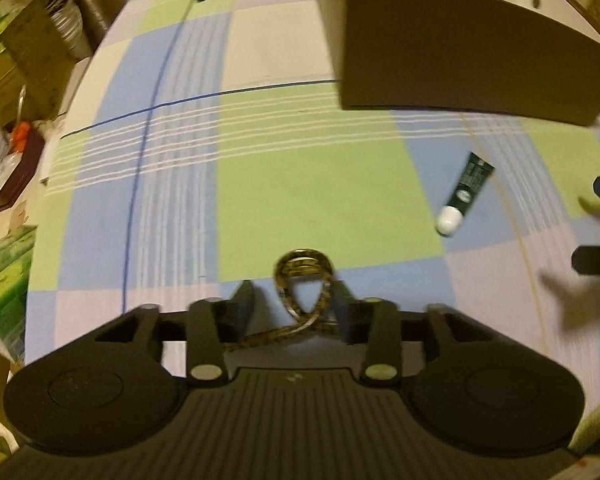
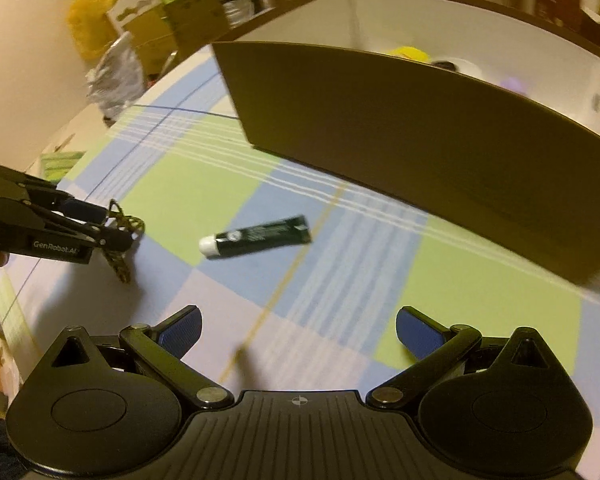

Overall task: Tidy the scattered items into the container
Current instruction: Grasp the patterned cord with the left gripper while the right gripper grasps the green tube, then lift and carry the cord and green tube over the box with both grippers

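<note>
Mid-tidy here: a few bits can already be seen inside the brown container (image 2: 440, 136), and two loose items are left on the checked cloth (image 1: 300, 208). A patterned cord loop (image 1: 304, 280), hair-tie sort of thing, is gripped in the left gripper (image 1: 294, 304), pinched between the pads near its crossover, with the loop poking out ahead of the fingers. Nothing is held by the right gripper (image 2: 298, 330); its blue pads are spread wide over bare cloth. The dark green tube (image 2: 256, 237) with the white cap is lying flat on the cloth, between the two grippers and just in front of the container's near wall. Next move, probably: the loop gets carried over that wall and dropped in, and the tube gets lined up crosswise between the right pads before they're squeezed.
</note>
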